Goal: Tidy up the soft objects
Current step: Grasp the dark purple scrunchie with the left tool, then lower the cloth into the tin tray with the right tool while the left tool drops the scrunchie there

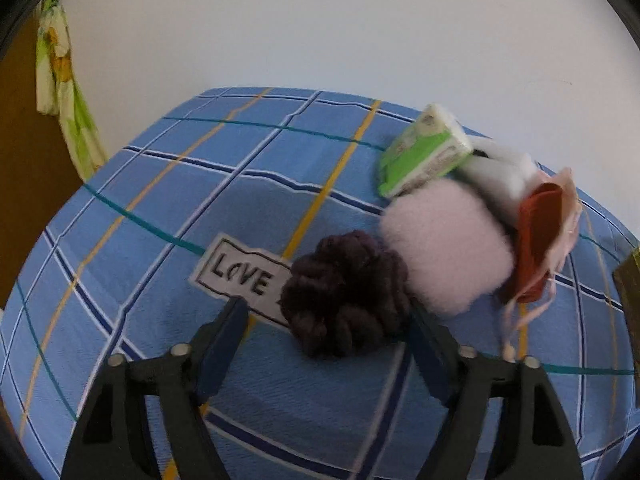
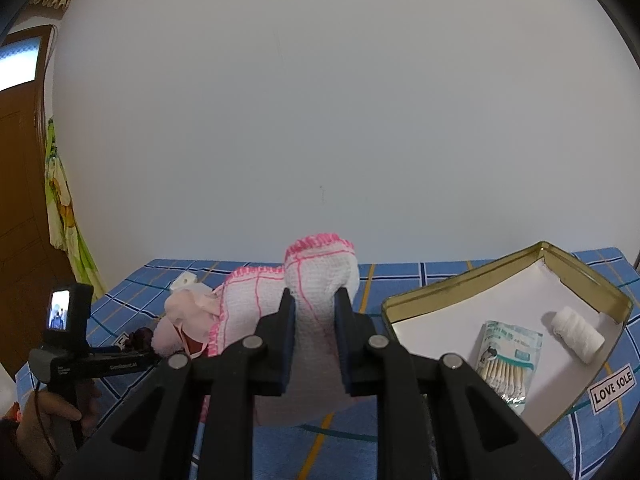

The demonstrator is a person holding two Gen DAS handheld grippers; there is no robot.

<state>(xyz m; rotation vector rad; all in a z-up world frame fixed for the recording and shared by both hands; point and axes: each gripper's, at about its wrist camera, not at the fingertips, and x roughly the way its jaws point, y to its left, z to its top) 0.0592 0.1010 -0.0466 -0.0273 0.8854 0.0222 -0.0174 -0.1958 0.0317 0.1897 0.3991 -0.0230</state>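
Dark purple yarn, wound into a loose knotted ball [image 1: 346, 294], lies on a blue checked cloth [image 1: 168, 184] that covers the bench, right beside a printed "LOVE" label [image 1: 240, 274]. The left tongs [image 1: 326, 318] stand apart around it: the right-hand pad looks to be at the ball's edge, while the other pad is clear of it, so nothing is clamped. Just past the ball sits a fluffy pale pink pompom [image 1: 448, 246], touching it. Behind that are a green-and-white tissue packet [image 1: 424, 150], something white and soft [image 1: 496, 176], and an orange-red item wrapped in pink fabric with dangling strings [image 1: 540, 236], all bunched close together.

The right tongs [image 2: 316, 308] are clamped on a white knitted cloth with pink stitched edging [image 2: 320, 276], which rises between the pads and droops down on the left. To the right, an open gold-rimmed tin [image 2: 588, 280] with a white floor holds a pack of cotton swabs [image 2: 506, 360] and a white roll [image 2: 576, 334], lying apart. A "LOVE SOLE" label [image 2: 612, 388] shows just outside it. At the far left a hand [image 2: 44, 420] grips the other tool's handle.
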